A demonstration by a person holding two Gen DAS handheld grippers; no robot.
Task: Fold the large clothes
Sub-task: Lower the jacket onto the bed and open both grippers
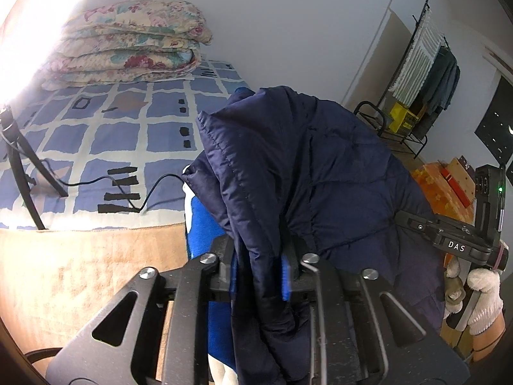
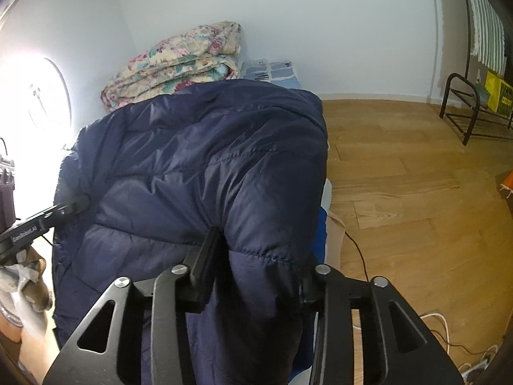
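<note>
- Pale walls and a wooden floor (image 2: pixel 400 166) surround a bed (image 1: pixel 96 134) covered in a blue and white checked sheet.
- A folded floral quilt (image 1: pixel 134 41) is stacked at the far end of the bed, against the wall.
- Only the left wrist view shows a black tripod (image 1: pixel 19 160) and its cable on the sheet, and a clothes rack (image 1: pixel 426 48) with hanging garments.
- Only the right wrist view shows the open stretch of floor and white cables near the lower right corner.
- A large navy quilted jacket (image 2: pixel 198 166) is bunched up in front of the bed, held between the two tools; bright blue lining shows beneath it.
- Its fabric is puffy, stitched in panels and creased into deep folds.
- The left gripper (image 1: pixel 259 266) has its jaws fairly close together, with a thick fold of jacket pinched between them.
- The right gripper (image 2: pixel 256 272) has its jaws wider apart, with a bulky fold filling the gap.
- A gloved hand (image 1: pixel 481 298) holds the right tool.
</note>
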